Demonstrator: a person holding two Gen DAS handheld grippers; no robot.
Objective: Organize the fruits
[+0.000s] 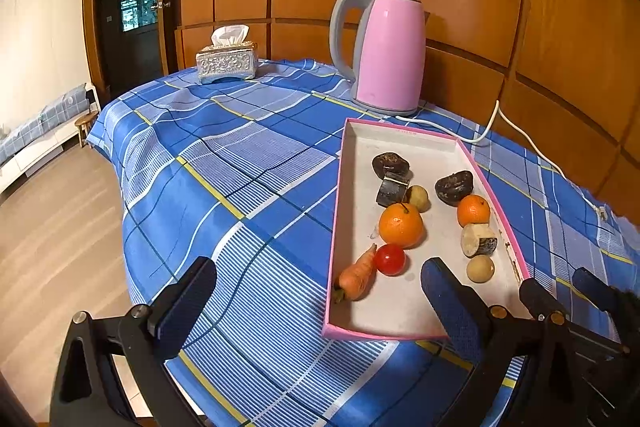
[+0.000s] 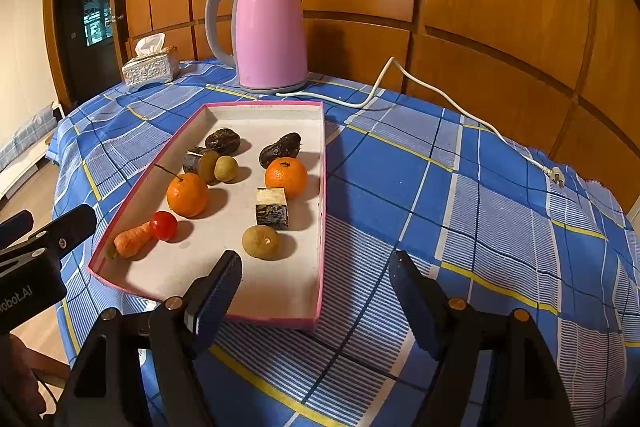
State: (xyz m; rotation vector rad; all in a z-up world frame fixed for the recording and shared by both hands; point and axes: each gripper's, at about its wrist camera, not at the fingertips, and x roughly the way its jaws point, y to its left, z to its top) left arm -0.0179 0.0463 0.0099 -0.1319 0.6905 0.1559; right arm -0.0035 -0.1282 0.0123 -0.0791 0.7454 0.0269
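Observation:
A pink-rimmed white tray (image 1: 335, 227) (image 2: 322, 187) lies on the blue checked tablecloth. It holds two oranges (image 2: 187, 195) (image 2: 286, 177), a red round fruit (image 2: 163, 225), a carrot (image 2: 132, 239), two dark brown fruits (image 2: 223, 140), two dark cut chunks (image 2: 272, 213) and small tan round fruits (image 2: 261, 242). My left gripper (image 1: 320, 271) is open over the tray's near left corner, holding nothing. My right gripper (image 2: 316, 263) is open over the tray's near right corner, also holding nothing. Each gripper shows at the edge of the other's view (image 2: 48, 223) (image 1: 564, 287).
A pink kettle (image 2: 272, 35) stands behind the tray, its white cord (image 2: 440, 103) trailing right to a loose plug (image 2: 556, 177). A tissue box (image 2: 150, 69) sits at the far left corner. Wooden cabinets back the table; the floor drops off left.

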